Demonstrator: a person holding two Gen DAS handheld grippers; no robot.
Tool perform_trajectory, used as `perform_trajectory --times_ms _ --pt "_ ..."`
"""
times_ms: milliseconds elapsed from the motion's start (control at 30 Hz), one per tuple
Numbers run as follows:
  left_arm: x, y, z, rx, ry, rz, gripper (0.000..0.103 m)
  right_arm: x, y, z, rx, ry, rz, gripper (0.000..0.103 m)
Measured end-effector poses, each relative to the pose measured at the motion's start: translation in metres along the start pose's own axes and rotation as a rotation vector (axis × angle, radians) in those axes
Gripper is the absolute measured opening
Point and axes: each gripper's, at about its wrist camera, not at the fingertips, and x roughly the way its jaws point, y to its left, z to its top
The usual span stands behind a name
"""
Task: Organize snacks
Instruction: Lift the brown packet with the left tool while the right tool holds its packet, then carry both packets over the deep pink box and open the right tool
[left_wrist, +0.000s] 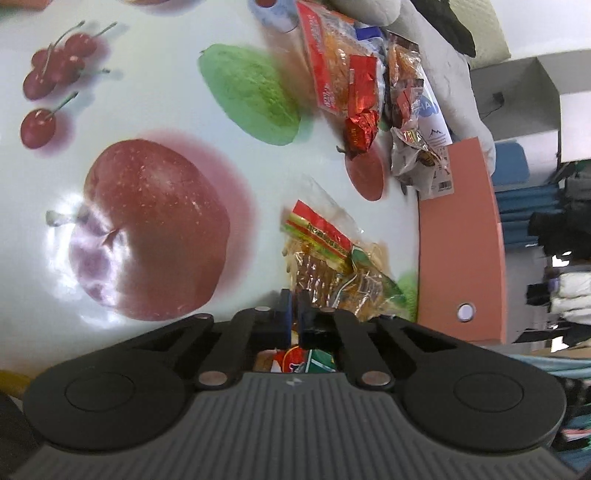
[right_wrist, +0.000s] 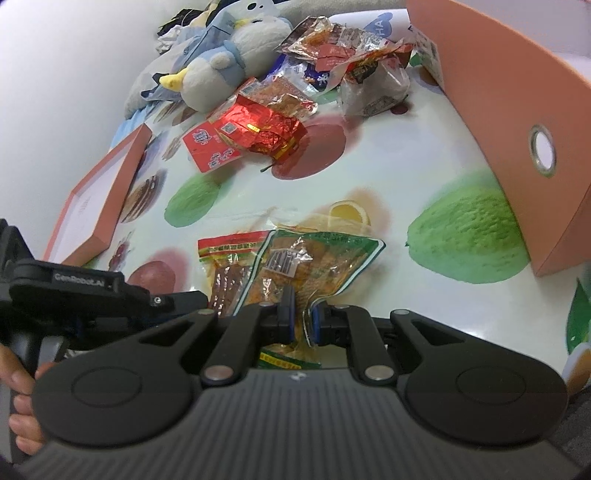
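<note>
On the left, the left claw (left_wrist: 293, 310) has its jaws drawn close together at the near edge of the red-banded snack packet (right_wrist: 231, 271), seemingly pinching its edge, though the contact is partly hidden. Beside it, overlapping that packet, lies the green-edged snack packet (right_wrist: 314, 258), and the right claw (right_wrist: 302, 319) is clamped on its crinkled near end. Both packets rest on the fruit-printed surface (right_wrist: 388, 177), with the pile of other snacks (right_wrist: 266, 133) further back by the plush toy (right_wrist: 221, 70) and the orange box (right_wrist: 517, 110) off to the right.

To do this step well, I judge the two packets should be separated cleanly — lift the green one straight up while the left claw holds the other flat, so neither drags. Keep the pinch on the sealed edge; thin film slips and tears easily.
</note>
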Motion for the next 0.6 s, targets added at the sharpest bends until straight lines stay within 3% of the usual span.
perform_trajectory --times_ms 400,600 --pt "-0.029 -0.087 -0.01 0.323 -0.099 0.126 0.0 -0.048 0.015 0.025 -0.129 -0.093 -0.121 0.011" --pt "-0.04 -0.125 -0.005 0.41 -0.128 0.14 0.0 -0.069 0.017 0.043 -0.181 -0.145 -0.177 0.01"
